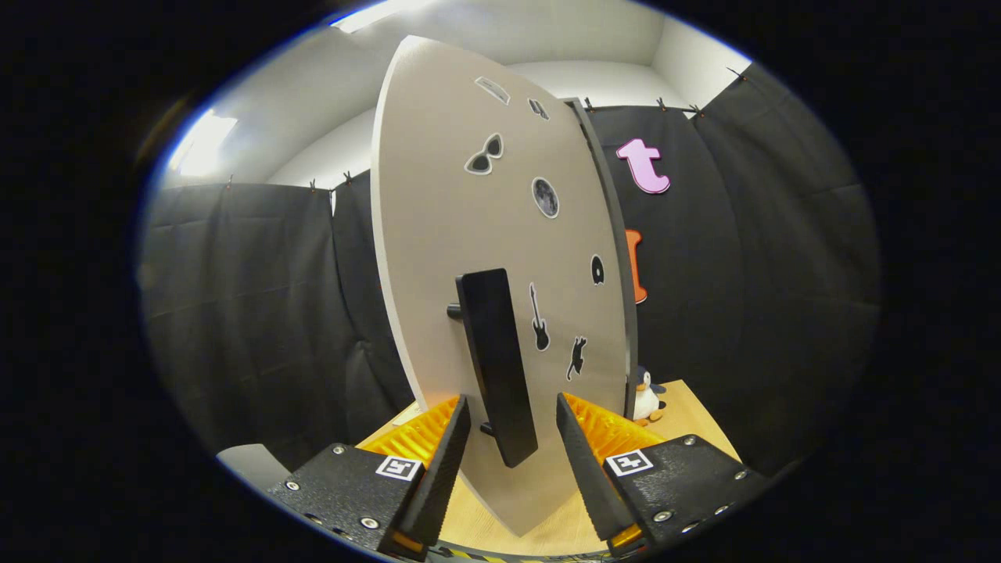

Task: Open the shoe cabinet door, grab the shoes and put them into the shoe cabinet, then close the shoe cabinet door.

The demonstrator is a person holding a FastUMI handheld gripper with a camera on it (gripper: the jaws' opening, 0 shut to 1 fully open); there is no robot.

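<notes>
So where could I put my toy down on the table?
Bare wooden tabletop shows right of the cabinet door, around the little penguin toy, and a strip below the door's bottom edge. It is crowded at the black handle, which sits between the open gripper fingers.

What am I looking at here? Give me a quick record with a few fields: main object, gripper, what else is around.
main object: cabinet door, pale, with small stickers
handle: black bar, upright on the door
gripper: fingers open, lower end of the handle between them, not pressing on it
surface: wooden table
other: penguin toy on the table by the door's edge
</notes>
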